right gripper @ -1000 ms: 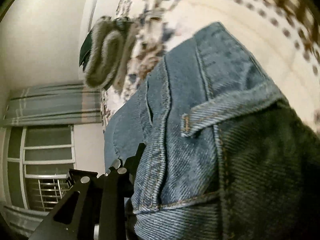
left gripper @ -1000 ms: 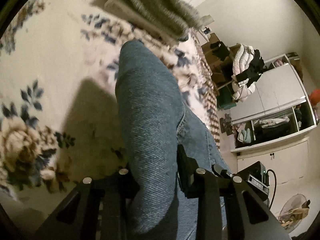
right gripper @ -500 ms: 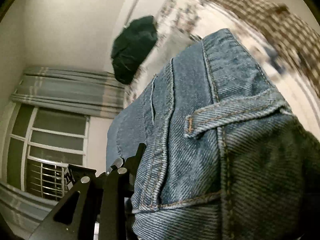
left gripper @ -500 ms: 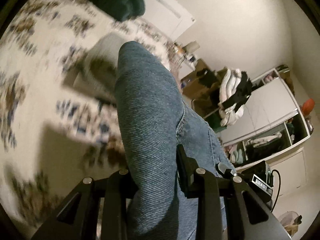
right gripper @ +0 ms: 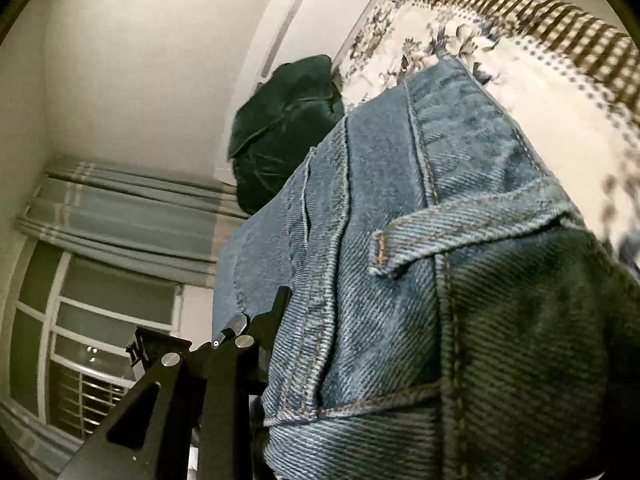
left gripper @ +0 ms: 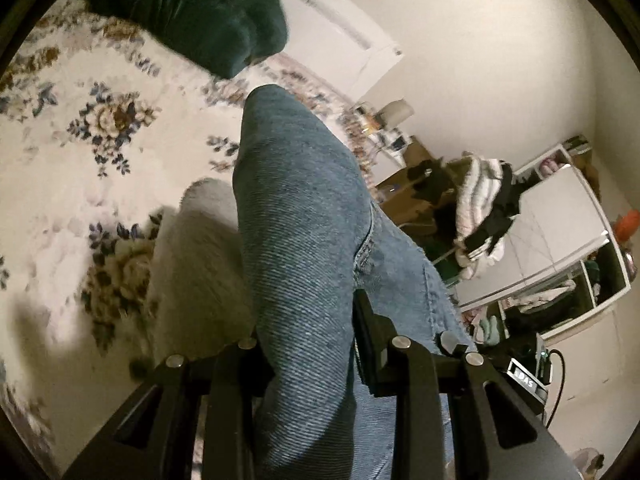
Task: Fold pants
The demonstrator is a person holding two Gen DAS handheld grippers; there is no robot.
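Blue denim pants (left gripper: 296, 216) are lifted above a floral bedspread (left gripper: 72, 168). My left gripper (left gripper: 312, 336) is shut on a bunched fold of the denim, which stands up between its two black fingers and drapes off to the right. In the right wrist view the pants (right gripper: 420, 264) fill most of the picture, waistband and belt loop (right gripper: 460, 236) toward the camera. My right gripper (right gripper: 340, 340) is shut on this thick end; only its left finger (right gripper: 276, 308) shows, the other is hidden behind the cloth.
A dark green cushion (left gripper: 192, 12) lies at the far end of the bed. A grey folded knit (left gripper: 200, 264) lies on the spread under the left gripper. A checked blanket (right gripper: 540, 20) edges the bed. Cluttered shelves and a white cabinet (left gripper: 552, 232) stand right; a curtained window (right gripper: 100, 280) left.
Both grippers have swept forward and upward along the bed with the pants still in their grip. The green cushion has come closer, and the grey knit now lies below the left gripper.
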